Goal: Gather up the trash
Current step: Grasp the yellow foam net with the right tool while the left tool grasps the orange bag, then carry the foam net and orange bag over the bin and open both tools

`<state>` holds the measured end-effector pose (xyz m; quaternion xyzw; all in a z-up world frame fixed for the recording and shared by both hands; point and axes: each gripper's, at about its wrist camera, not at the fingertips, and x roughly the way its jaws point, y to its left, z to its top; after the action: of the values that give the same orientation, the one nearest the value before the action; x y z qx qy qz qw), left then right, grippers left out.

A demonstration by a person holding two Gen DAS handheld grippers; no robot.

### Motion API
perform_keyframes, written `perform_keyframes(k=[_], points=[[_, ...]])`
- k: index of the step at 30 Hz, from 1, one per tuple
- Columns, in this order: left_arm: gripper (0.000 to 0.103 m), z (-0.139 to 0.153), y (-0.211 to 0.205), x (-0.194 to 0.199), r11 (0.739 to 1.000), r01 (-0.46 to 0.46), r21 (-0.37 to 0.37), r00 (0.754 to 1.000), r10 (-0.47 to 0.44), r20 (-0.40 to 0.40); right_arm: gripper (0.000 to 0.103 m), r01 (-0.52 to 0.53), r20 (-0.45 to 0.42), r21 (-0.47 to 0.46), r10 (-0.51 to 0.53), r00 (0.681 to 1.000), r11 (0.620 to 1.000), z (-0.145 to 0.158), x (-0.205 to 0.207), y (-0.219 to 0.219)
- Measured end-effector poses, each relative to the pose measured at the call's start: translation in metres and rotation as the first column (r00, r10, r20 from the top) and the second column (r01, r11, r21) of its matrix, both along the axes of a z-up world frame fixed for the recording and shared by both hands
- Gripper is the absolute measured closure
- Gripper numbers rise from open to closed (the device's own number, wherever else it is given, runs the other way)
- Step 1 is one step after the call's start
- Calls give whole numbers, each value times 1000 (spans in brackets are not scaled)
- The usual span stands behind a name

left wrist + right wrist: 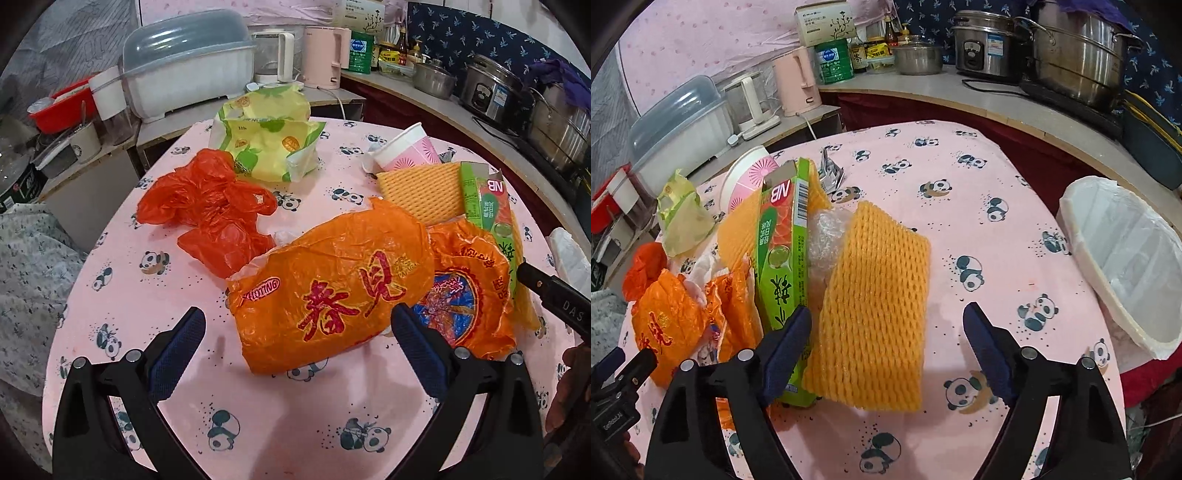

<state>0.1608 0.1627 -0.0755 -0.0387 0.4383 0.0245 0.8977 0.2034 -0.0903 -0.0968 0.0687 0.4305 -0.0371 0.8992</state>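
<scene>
On the pink panda-print tablecloth (960, 177) | our right gripper (886, 325) spread over the yellow foam fruit net (875, 306) | left gripper (297, 325) spread, empty | net light, squashy; we'd pinch its near edge.

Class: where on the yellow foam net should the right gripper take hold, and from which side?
Grip the foam net's near free edge, coming in low from the front. It lies flat and soft between the open right gripper's fingers, clear of the green carton on its left.
</scene>
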Motion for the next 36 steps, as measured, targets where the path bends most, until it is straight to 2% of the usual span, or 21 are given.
perform_keyframes(k=[5,7,8,10,11,15,17,18,22,30,36], points=[[8,-17,6,12,999,16,-46,999,-17,-27,41,-3,-46,-5,2,999,1000,-16,7,1],[18,-19,4,12,997,33,-64,999,-34,-21,45,8,-52,-3,-8,999,1000,-19,6,-2],[20,-19,1,12,996,49,-70,999,-51,-21,47,11,-48,1,-11,999,1000,-19,5,-4],[32,-20,-4,10,995,66,-76,998,-68,-19,55,13,-41,-2,-13,999,1000,-19,1,-5],[35,-20,-7,9,994,71,-82,997,-73,-20,58,11,-36,-7,-12,999,1000,-18,0,-5],[55,-15,-15,2,989,91,-114,996,-93,-11,81,10,-17,-8,-10,1000,1000,-13,-8,-8],[62,-10,-22,-4,987,104,-120,995,-104,2,87,16,-9,9,-16,1000,1000,-8,-14,-12],[68,-7,-25,-6,986,114,-119,994,-114,7,90,21,-5,15,-21,1000,1000,-6,-16,-15],[73,6,-40,-21,986,133,-104,991,-130,35,92,31,20,26,-31,999,999,4,-30,-25],[74,36,-71,-49,977,186,-106,980,-177,86,93,52,80,42,-55,995,998,29,-63,-46],[74,58,-108,-59,962,256,-90,962,-245,122,93,88,121,65,-96,988,994,48,-84,-71]])
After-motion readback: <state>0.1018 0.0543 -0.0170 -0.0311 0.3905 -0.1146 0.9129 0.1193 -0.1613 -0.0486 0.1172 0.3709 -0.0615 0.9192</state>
